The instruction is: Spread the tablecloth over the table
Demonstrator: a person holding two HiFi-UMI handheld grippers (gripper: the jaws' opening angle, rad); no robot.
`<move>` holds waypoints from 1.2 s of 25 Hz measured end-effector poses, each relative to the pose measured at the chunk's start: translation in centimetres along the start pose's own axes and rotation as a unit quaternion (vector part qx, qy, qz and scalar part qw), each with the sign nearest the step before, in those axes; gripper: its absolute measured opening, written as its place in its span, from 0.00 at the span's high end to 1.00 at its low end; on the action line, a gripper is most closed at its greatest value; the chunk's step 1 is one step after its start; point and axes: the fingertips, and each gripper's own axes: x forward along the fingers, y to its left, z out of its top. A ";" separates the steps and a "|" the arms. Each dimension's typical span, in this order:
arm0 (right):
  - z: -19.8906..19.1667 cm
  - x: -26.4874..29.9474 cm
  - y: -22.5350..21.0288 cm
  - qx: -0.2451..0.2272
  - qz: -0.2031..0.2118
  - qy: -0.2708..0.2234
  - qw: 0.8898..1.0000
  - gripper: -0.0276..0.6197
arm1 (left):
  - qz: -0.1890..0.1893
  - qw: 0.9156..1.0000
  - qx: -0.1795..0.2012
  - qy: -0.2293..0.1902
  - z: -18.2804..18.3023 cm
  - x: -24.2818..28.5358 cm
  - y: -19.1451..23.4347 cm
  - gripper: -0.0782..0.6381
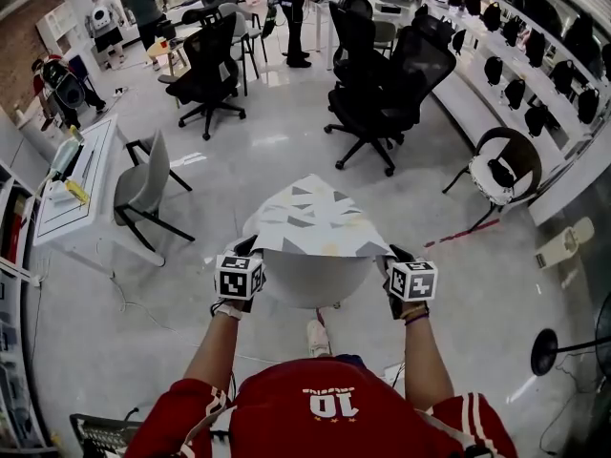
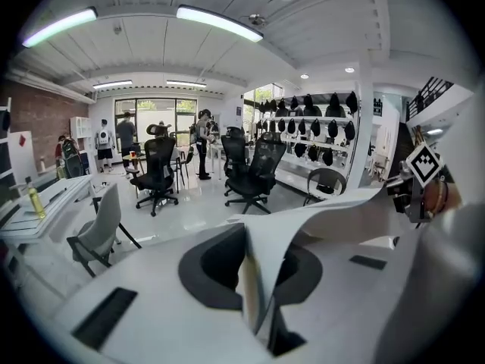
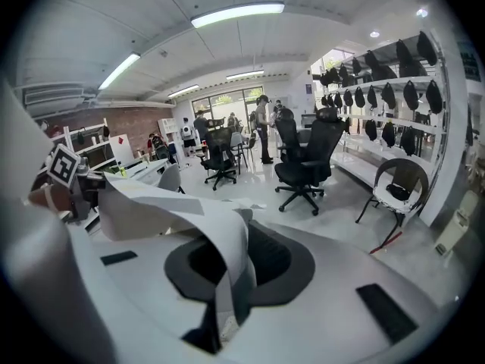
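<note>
Both forearms (image 1: 215, 351) reach forward and down, side by side. Left gripper (image 1: 250, 250) and right gripper (image 1: 391, 256): fingers (image 2: 144, 279) clenched on the tablecloth's (image 1: 310, 219) near corners. Cloth lies rumpled over the far part of the round surface (image 1: 315, 289); near rim bare. Step: laying it down. Next probably means pulling it flat and centred before letting go.

Open-plan office or lab space. Black swivel chairs (image 1: 382, 93) on a glossy floor (image 1: 286, 141), white desk (image 1: 67, 222) at left, wall shelves (image 1: 468, 103) lined with dark gear, strip lights (image 2: 216, 21) overhead. People (image 1: 143, 3) stand at the far end.
</note>
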 end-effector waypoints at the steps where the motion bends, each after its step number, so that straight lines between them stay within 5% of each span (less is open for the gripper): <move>1: -0.1 -0.3 0.1 -0.004 -0.001 0.004 1.000 0.90 | 0.002 1.000 -0.001 0.002 0.0 -0.1 0.0 0.85; 11: -3.5 -5.5 0.5 -0.045 0.026 0.040 0.998 0.86 | 0.000 1.000 0.013 0.029 -1.8 -0.1 -1.6 0.84; 17: -2.2 -8.3 -0.7 -0.011 0.003 -0.011 1.000 0.86 | -0.012 0.997 0.034 0.063 -4.3 0.4 -3.2 0.80; 30: -4.4 -7.7 5.3 -0.018 0.074 -0.002 0.997 0.86 | -0.033 0.989 0.058 0.130 -10.3 -3.6 -4.3 0.69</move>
